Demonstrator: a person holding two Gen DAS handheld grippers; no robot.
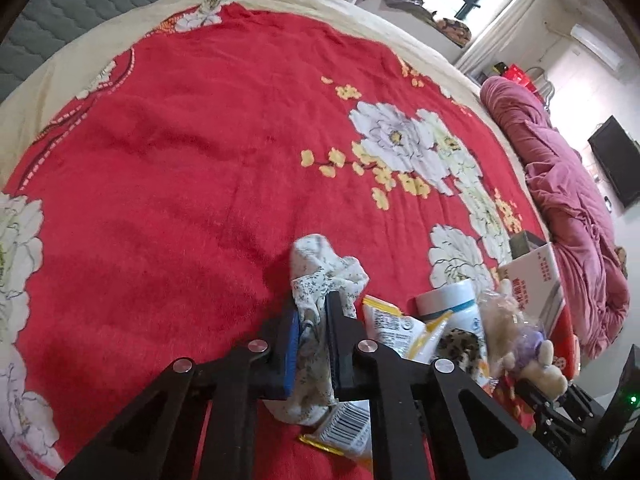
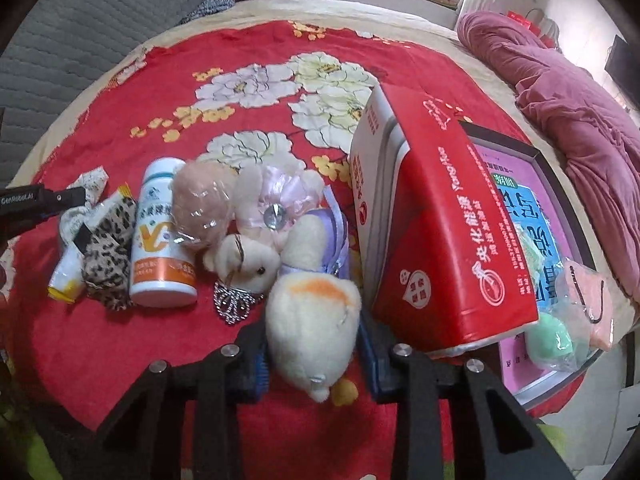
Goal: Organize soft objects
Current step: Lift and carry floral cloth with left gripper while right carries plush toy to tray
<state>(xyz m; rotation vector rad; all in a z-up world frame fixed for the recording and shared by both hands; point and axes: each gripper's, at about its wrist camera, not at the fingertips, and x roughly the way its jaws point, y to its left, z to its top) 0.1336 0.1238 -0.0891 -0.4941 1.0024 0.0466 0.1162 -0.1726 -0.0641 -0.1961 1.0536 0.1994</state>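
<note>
My left gripper (image 1: 312,312) is shut on a white floral cloth (image 1: 320,272) just above the red flowered blanket (image 1: 180,160); the cloth also shows in the right wrist view (image 2: 94,178). My right gripper (image 2: 314,340) is shut on a cream plush toy (image 2: 312,320) with an orange patch. Beyond it lie a cream plush bear (image 2: 248,256) with pink and purple dress, a wrapped pink plush (image 2: 200,208), and a leopard-print cloth (image 2: 108,248). The bear also shows in the left wrist view (image 1: 524,344).
A white and orange bottle (image 2: 160,240), a yellow-edged packet (image 1: 392,324) and a barcode packet (image 1: 348,428) lie among the toys. A red and white box (image 2: 436,220) stands right of them. An open tray (image 2: 560,208) holds green and pink soft items (image 2: 568,320). A pink quilt (image 2: 580,100) lies at the right.
</note>
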